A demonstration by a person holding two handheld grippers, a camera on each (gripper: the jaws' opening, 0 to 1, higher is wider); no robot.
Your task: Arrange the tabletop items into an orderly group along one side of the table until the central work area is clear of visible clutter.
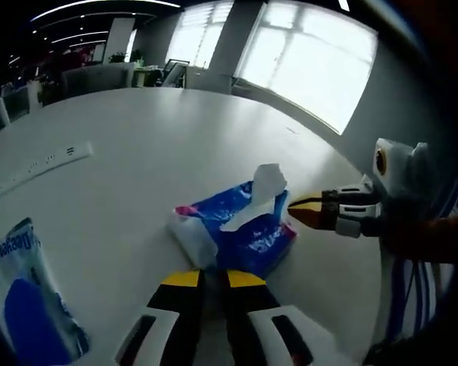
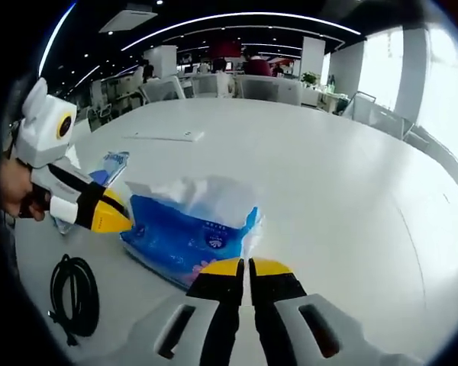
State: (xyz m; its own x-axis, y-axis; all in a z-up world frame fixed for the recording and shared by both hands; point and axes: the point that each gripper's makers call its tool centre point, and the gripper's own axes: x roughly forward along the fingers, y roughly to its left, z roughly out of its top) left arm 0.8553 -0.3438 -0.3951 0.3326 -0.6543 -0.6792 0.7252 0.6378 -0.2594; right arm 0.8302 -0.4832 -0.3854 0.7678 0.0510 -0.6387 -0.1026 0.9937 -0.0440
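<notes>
One wide white table [image 1: 137, 152] is seen in both views, with a blue tissue pack [image 1: 240, 229] at the centre, a white tissue standing out of its top. The left gripper [image 1: 214, 276] and right gripper [image 2: 245, 265] are clenched on nothing, tips just beside the pack. A second blue packet [image 1: 27, 305] lies at eight o'clock in the left gripper view. A coiled black cable [image 2: 75, 293] at eight o'clock is given by the right gripper view alone, and a flat white strip [image 2: 164, 136] at eleven.
</notes>
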